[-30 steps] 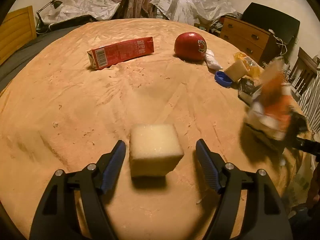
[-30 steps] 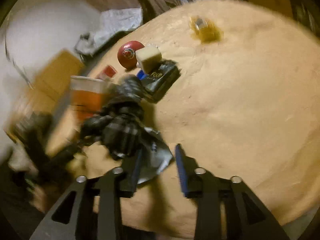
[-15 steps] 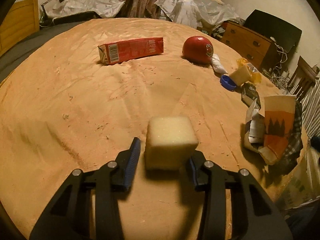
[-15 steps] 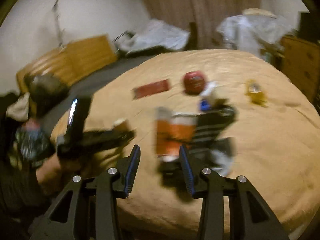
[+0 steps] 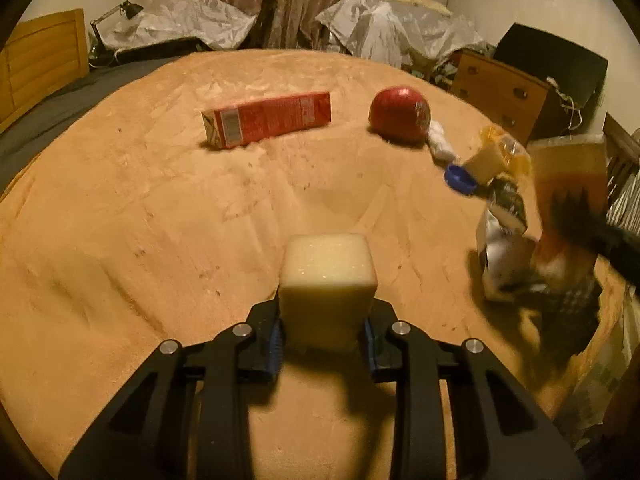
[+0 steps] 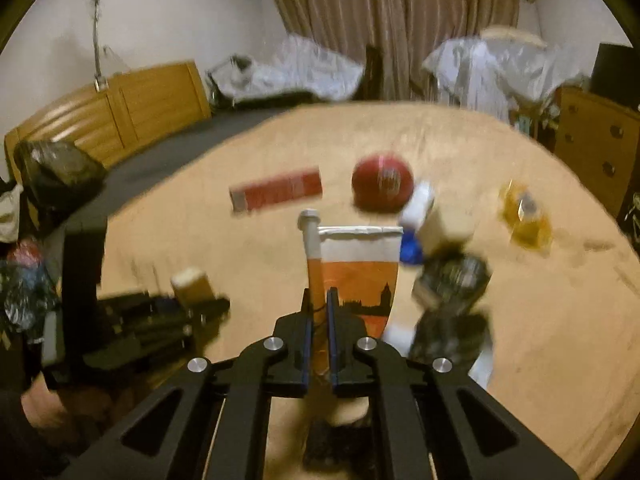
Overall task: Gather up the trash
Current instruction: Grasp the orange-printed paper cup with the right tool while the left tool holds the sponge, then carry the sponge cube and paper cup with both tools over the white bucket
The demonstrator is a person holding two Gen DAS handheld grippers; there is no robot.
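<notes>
The left gripper (image 5: 326,334), whose jaws have just been closing, now clamps the pale foam block (image 5: 328,280) over the orange blanket (image 5: 120,220), while the right gripper (image 6: 319,340), just closed too, pinches the orange paper bag (image 6: 356,268) by its edge.

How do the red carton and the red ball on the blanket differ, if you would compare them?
The red carton is a long box lying flat on its side; the red ball is round. The carton's end shows a pale label panel; the ball bears a small round emblem. Both are red and rest ungripped on the orange blanket.
</notes>
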